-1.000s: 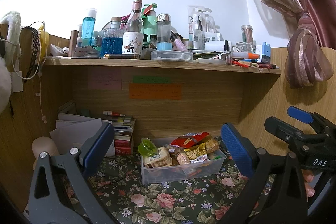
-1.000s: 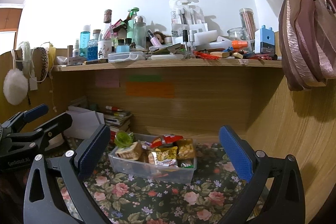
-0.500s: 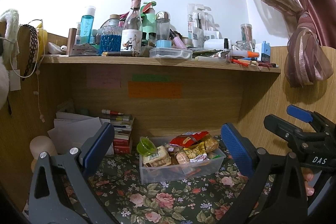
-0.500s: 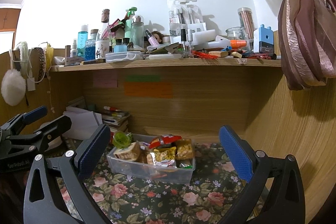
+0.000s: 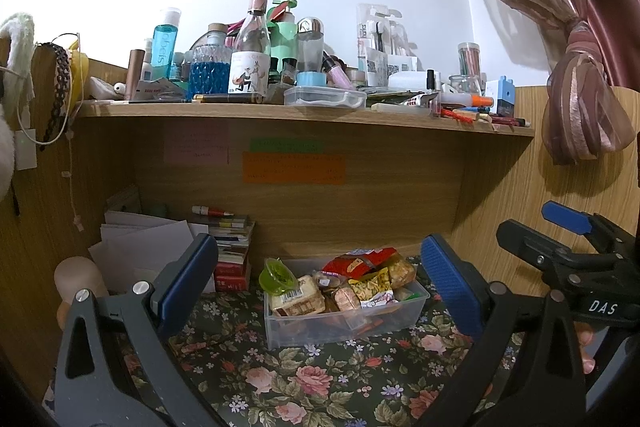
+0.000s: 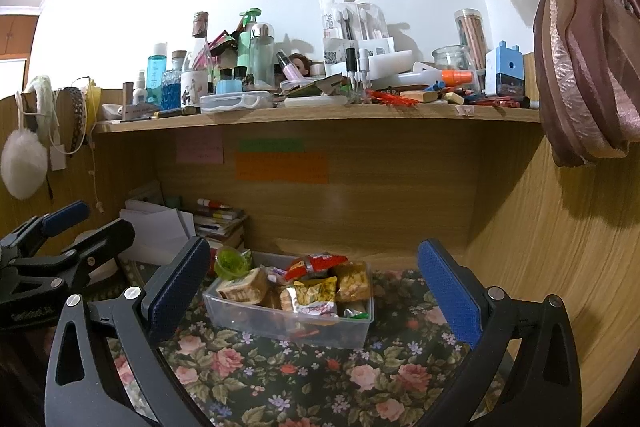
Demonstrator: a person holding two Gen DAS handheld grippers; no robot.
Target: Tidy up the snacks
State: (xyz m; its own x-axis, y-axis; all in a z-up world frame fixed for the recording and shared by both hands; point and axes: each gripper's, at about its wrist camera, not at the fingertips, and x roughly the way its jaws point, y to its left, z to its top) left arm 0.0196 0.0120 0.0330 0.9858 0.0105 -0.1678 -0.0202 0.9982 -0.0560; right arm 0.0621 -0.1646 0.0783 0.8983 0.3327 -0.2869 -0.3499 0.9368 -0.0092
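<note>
On the floral-clothed counter, the clear plastic snack-filled box sits ahead of your two released, empty grippers: left gripper, right gripper

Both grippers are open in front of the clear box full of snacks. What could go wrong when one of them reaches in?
1. The snack packets are heaped above the rim of the clear box, so pulling one out may spill its neighbours onto the floral cloth.
2. The green cup sits at the heap's edge and could tip off.
3. The left gripper and right gripper are close together; reaching at once, they might collide.
</note>
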